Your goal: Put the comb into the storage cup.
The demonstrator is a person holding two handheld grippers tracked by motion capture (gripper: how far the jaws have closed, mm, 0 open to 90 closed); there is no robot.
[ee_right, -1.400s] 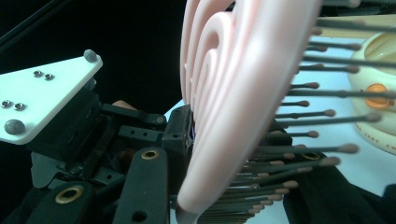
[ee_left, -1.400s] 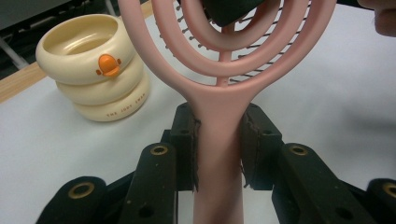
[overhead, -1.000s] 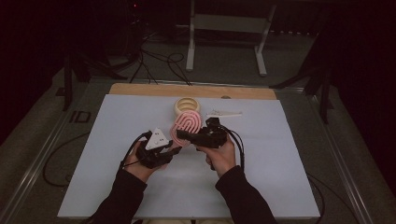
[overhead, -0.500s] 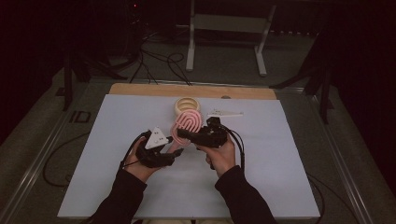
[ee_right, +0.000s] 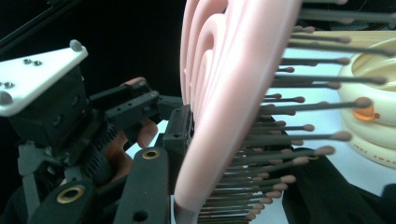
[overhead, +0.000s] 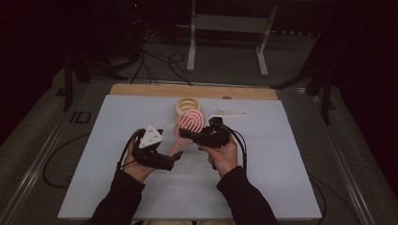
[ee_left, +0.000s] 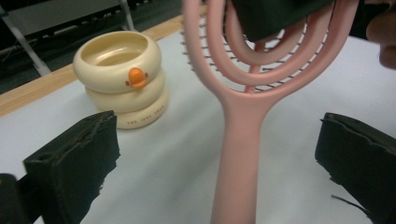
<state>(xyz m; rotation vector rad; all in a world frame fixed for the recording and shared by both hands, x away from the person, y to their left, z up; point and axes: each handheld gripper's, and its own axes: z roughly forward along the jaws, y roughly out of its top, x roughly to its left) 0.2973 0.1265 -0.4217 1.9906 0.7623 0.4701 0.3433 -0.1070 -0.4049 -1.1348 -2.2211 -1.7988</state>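
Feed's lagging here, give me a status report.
Right gripper shut on pink brush head. Left gripper open, jaws either side of handle. Cream duck cup behind, apart.

Small brown lettering is running along the lowest ring of the cream duck-faced container (ee_left: pixel 122 77) — in the left gripper view it is looking like "THE LOVE SWAN", though blurred. In the right gripper view only "SWAN" is showing on it (ee_right: pixel 373 121).
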